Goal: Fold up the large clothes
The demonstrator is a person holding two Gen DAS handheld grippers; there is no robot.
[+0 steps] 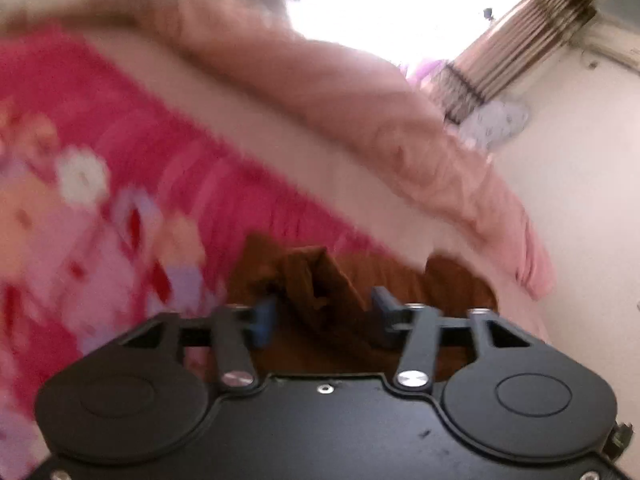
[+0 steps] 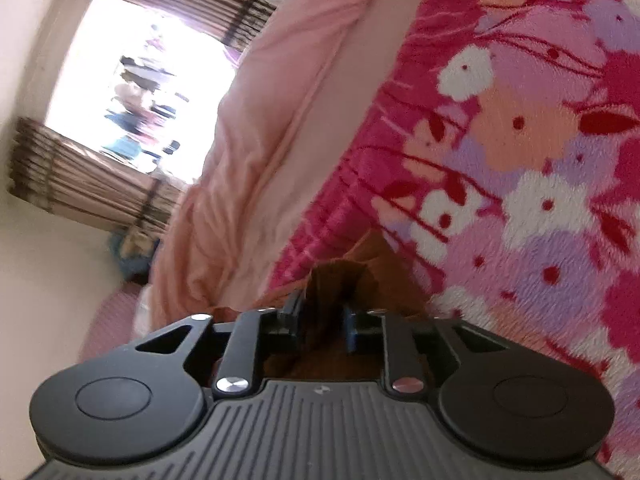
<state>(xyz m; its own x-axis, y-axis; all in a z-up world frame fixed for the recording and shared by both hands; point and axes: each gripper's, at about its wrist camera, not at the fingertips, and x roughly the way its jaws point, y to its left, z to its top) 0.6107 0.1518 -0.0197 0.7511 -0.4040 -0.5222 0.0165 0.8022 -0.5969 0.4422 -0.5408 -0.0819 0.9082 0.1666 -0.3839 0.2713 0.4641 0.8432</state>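
Observation:
A brown garment [image 1: 320,280] lies bunched on a pink floral blanket [image 1: 100,160], right in front of my left gripper [image 1: 324,312]. That gripper's jaws stand wide apart, with a raised fold of the brown cloth loose in the gap between the blue pads. In the right wrist view the same brown garment [image 2: 340,276] rises between the fingers of my right gripper [image 2: 324,318]. Its jaws are parted more narrowly and the cloth fills much of the gap. The rest of the garment is hidden under both grippers.
The floral blanket [image 2: 540,160] covers a bed. A pale pink quilt [image 1: 400,128] [image 2: 260,120] is heaped along its far side. Beyond it are a bright window [image 2: 140,80], striped brown curtains [image 1: 520,40] and a cream wall [image 1: 580,200].

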